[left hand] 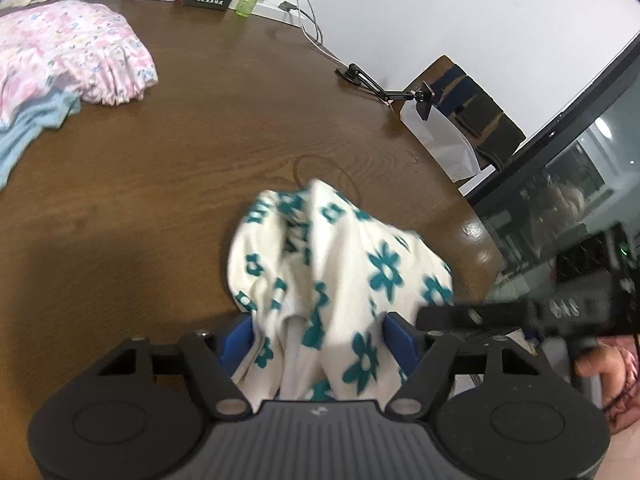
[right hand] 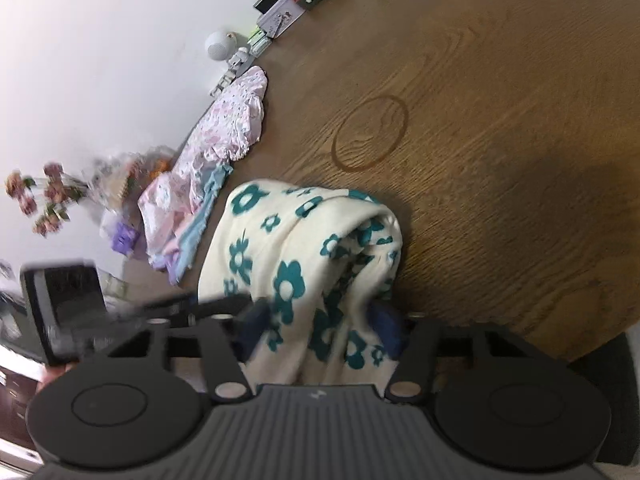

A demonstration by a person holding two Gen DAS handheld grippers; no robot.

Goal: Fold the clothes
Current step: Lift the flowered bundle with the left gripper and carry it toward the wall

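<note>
Both hand-held grippers, left [left hand: 318, 334] and right [right hand: 316, 328], clamp the white teal-flowered garment [left hand: 340, 264], which hangs bunched forward onto the worktop [left hand: 200, 140].

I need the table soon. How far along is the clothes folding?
Possibly done: a pink floral garment lies stacked on a light blue one at the table's far side, though how neatly is unclear. In hand: the left gripper and right gripper both clamp the bunched white garment with teal flowers. Left: spreading and folding it.
</note>
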